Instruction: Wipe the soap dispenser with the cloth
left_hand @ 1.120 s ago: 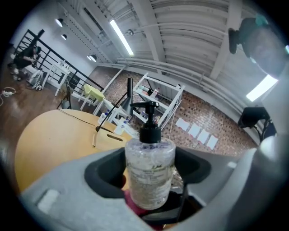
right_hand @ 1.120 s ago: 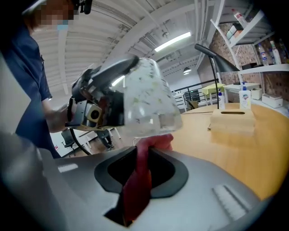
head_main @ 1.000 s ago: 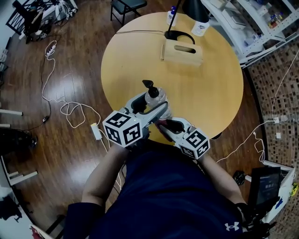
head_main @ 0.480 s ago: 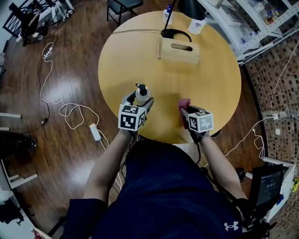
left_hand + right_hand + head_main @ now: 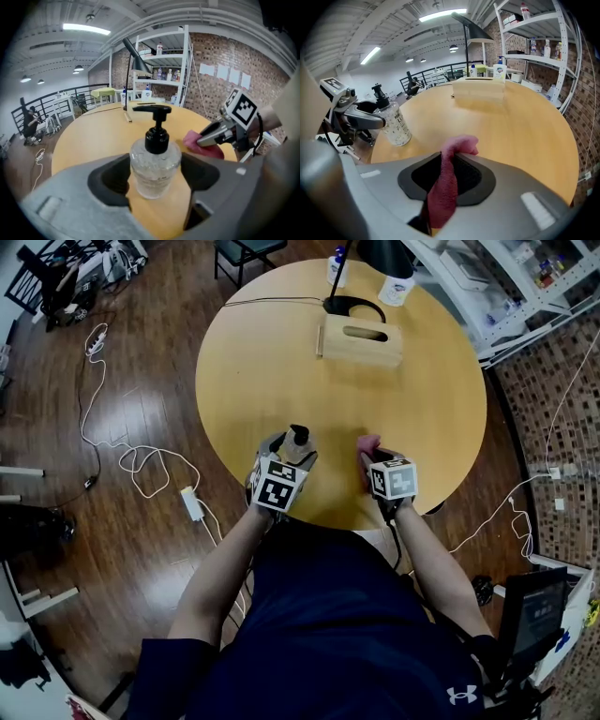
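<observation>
The clear soap dispenser (image 5: 297,440) with a black pump stands on the round wooden table (image 5: 412,399) near its front edge. My left gripper (image 5: 292,450) is shut on it, and in the left gripper view the pads press both sides of the soap dispenser (image 5: 155,164). My right gripper (image 5: 372,457) is shut on a red cloth (image 5: 368,443), a hand's width to the right of the bottle and apart from it. In the right gripper view the red cloth (image 5: 450,173) hangs pinched between the jaws, with the soap dispenser (image 5: 393,123) at the left.
A wooden tissue box (image 5: 361,341) lies at the table's far side, with a black lamp base (image 5: 353,307) and two bottles (image 5: 397,287) behind it. Cables and a power strip (image 5: 192,504) lie on the floor at the left. Metal shelves (image 5: 525,287) stand at the right.
Both grippers have sunk toward the table. The left one has brought the dispenser down to the table; the right one has moved right, away from the bottle, with the cloth.
</observation>
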The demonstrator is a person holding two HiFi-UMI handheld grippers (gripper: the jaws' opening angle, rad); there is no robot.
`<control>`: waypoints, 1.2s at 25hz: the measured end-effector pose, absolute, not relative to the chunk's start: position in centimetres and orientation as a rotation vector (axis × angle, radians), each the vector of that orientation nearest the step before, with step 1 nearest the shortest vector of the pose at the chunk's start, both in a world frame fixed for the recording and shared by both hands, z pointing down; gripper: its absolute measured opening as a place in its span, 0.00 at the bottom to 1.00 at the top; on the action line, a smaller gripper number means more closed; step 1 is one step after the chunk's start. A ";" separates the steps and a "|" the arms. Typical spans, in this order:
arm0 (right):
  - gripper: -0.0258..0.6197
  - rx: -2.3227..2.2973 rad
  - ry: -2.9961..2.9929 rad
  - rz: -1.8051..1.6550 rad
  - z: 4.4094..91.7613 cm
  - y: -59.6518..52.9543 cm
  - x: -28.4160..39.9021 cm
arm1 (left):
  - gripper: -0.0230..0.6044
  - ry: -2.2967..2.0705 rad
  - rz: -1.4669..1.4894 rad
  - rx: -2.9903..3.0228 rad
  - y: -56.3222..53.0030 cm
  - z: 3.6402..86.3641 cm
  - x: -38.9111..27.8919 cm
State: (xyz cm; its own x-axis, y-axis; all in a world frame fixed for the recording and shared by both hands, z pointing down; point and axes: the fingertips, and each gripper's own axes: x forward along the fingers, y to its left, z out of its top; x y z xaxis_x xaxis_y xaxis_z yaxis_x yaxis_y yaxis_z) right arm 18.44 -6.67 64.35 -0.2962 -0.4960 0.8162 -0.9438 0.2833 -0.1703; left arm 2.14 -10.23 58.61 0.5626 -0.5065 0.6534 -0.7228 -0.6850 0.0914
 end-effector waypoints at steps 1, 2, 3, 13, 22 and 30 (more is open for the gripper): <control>0.18 1.291 -1.906 0.881 64.4 -6.7 18.5 | 0.57 -1.004 0.851 2.455 -10.2 58.5 2.1; 0.18 1.288 -1.903 0.875 64.6 -6.8 18.6 | 0.57 -1.006 0.851 2.448 -10.1 58.7 1.9; 0.18 1.280 -1.898 0.872 64.8 -6.8 18.7 | 0.57 -1.010 0.863 2.435 -9.9 59.1 1.5; 0.21 1.193 -1.783 0.982 69.1 -6.2 18.6 | 0.61 -0.999 0.989 2.328 -8.0 60.1 -0.7; 0.27 1.527 -2.090 0.988 60.0 -6.8 22.2 | 0.61 -1.042 0.825 2.067 -0.3 60.5 -2.6; 0.21 1.824 -2.349 1.008 52.2 -2.6 25.7 | 0.52 -1.046 0.802 1.982 7.5 58.8 -1.5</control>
State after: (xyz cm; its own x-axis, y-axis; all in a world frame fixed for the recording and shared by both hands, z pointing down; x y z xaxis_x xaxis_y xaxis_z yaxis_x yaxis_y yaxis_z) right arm 25.69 -2.63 52.21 -0.3252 -0.8685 0.3740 -0.8694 0.1190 -0.4796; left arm -1.45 7.54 58.78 0.4712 -0.3984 0.7869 -0.8633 -0.3913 0.3189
